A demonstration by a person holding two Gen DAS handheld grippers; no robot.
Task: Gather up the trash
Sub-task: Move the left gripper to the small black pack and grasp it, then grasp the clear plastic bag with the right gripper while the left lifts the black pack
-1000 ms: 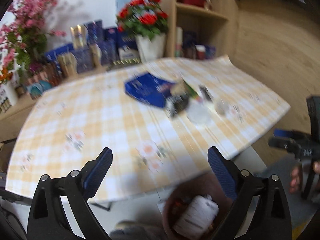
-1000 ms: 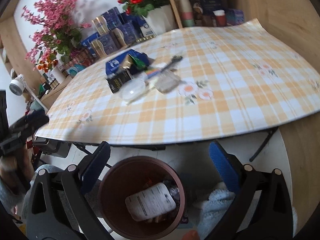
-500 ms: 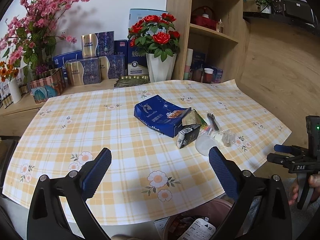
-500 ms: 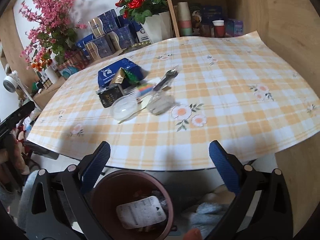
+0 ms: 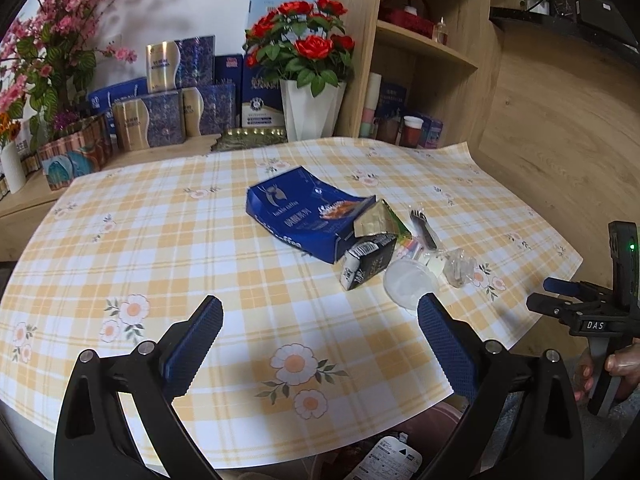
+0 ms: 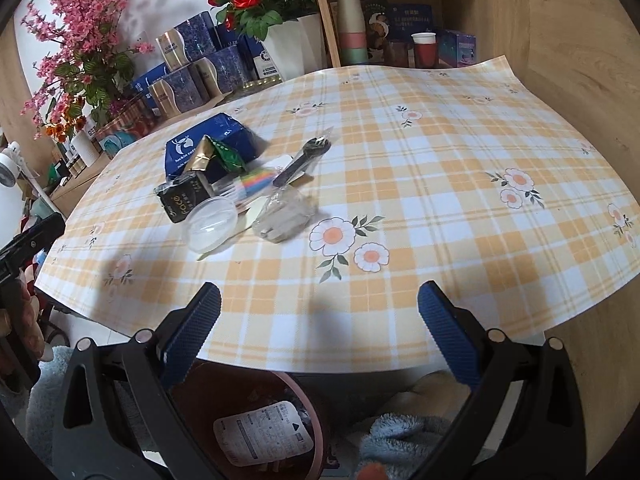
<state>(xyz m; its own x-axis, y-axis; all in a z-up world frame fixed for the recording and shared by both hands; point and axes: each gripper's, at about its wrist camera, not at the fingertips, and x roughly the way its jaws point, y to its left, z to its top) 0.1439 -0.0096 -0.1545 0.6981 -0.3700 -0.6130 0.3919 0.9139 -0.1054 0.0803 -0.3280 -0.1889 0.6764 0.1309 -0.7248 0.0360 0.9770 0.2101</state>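
A heap of trash lies on the checked tablecloth [image 5: 160, 240]: a blue coffee bag [image 5: 304, 212], a small black carton [image 5: 364, 266], a gold and green wrapper [image 5: 380, 222], a clear plastic lid [image 5: 410, 282], a crumpled clear wrapper [image 5: 458, 266] and a black plastic fork [image 5: 424, 228]. The heap also shows in the right wrist view, with the bag [image 6: 208, 148], carton [image 6: 184, 198], lid [image 6: 210, 224] and wrapper [image 6: 284, 216]. My left gripper [image 5: 320, 340] is open and empty over the table's near edge. My right gripper [image 6: 320, 332] is open and empty over the near edge. A brown bin [image 6: 296, 396] with a white packet [image 6: 262, 436] in it stands below.
Red roses in a white vase [image 5: 310, 108], pink blossoms [image 5: 52, 52] and blue gift boxes [image 5: 172, 116] line the back. A wooden shelf unit [image 5: 420, 52] with cups stands at the back right. A wooden wall [image 6: 580, 80] runs along the right. The right gripper shows in the left wrist view [image 5: 588, 312].
Both grippers have risen from the bin and moved forward over the table's near edge. The bin has slid low in both views. Both jaws have stayed open.
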